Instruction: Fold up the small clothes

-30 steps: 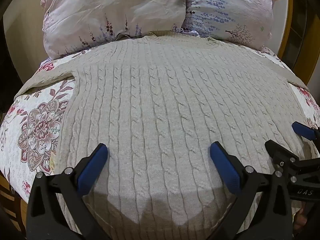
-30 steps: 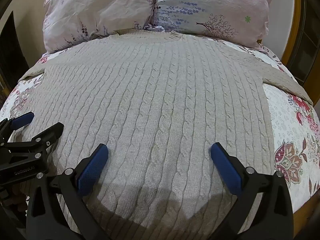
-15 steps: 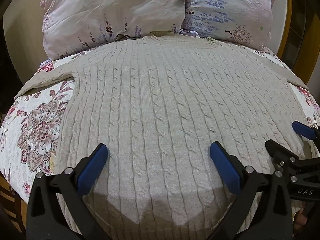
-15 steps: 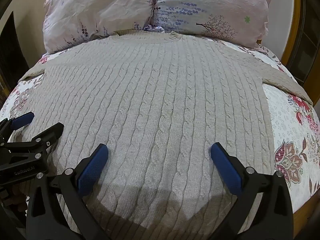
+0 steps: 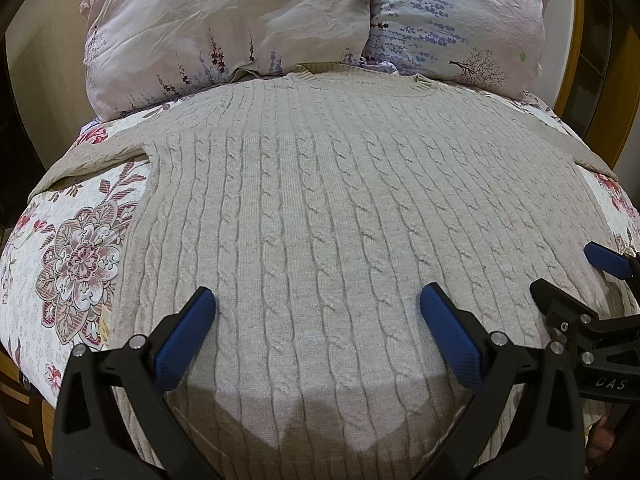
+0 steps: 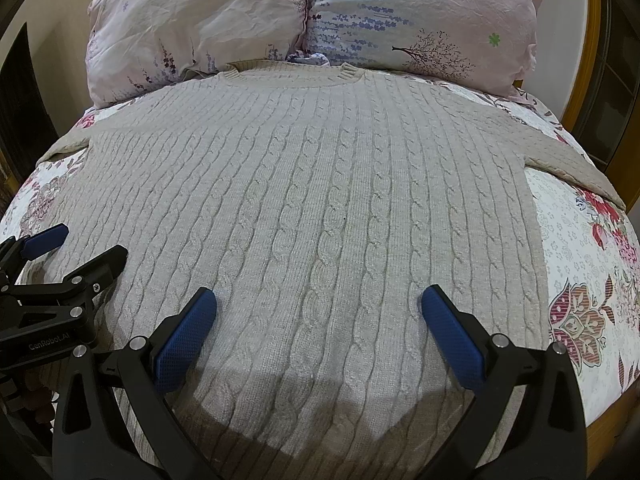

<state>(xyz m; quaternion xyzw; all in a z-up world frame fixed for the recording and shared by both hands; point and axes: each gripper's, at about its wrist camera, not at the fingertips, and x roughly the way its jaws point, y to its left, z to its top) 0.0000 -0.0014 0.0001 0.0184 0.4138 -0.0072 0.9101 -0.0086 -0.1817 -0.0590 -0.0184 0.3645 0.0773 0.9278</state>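
Observation:
A beige cable-knit sweater (image 5: 320,208) lies flat on the bed, collar toward the pillows, sleeves spread to both sides; it also shows in the right wrist view (image 6: 320,200). My left gripper (image 5: 318,304) is open and empty, hovering over the sweater's lower part near the hem. My right gripper (image 6: 319,304) is open and empty, also above the lower part. The right gripper appears at the right edge of the left wrist view (image 5: 572,268), and the left gripper appears at the left edge of the right wrist view (image 6: 76,244).
A floral bedsheet (image 5: 76,256) covers the bed, also seen in the right wrist view (image 6: 580,264). Two pale floral pillows (image 5: 224,28) (image 6: 420,20) lie at the head. A wooden bed frame (image 6: 592,40) stands at the right.

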